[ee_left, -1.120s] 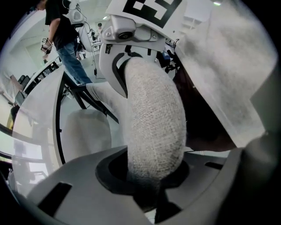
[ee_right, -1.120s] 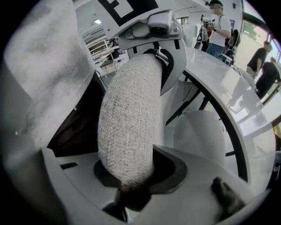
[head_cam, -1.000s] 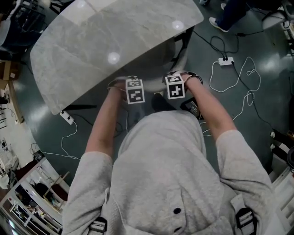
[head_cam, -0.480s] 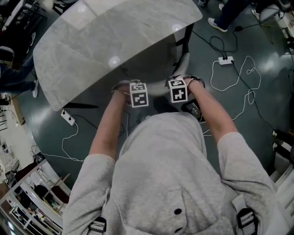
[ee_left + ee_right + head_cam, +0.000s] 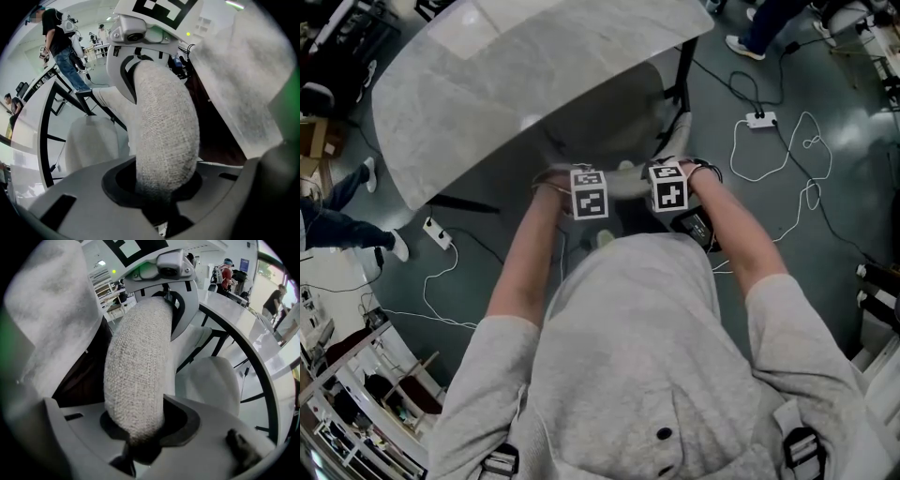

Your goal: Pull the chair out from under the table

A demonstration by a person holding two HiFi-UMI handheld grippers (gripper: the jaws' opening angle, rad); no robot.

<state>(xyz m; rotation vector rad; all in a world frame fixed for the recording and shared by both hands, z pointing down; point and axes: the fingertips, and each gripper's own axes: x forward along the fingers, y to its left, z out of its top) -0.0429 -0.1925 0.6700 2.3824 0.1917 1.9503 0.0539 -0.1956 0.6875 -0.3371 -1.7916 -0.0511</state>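
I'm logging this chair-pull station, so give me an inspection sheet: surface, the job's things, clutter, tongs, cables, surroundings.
Surface: pale marble-look rounded table top; dark grey-green floor below it.
Job's things: grey woven-fabric chair back, at the table's near edge.
Clutter: nothing seen on the table top.
Tongs: left tongs and right tongs are both closed on the chair back, side by side.
Cables: loose white cable loops and a white power strip on the floor at right; a second white power strip at left.
Surroundings: a bystander's legs at left; another person's shoes at top right.
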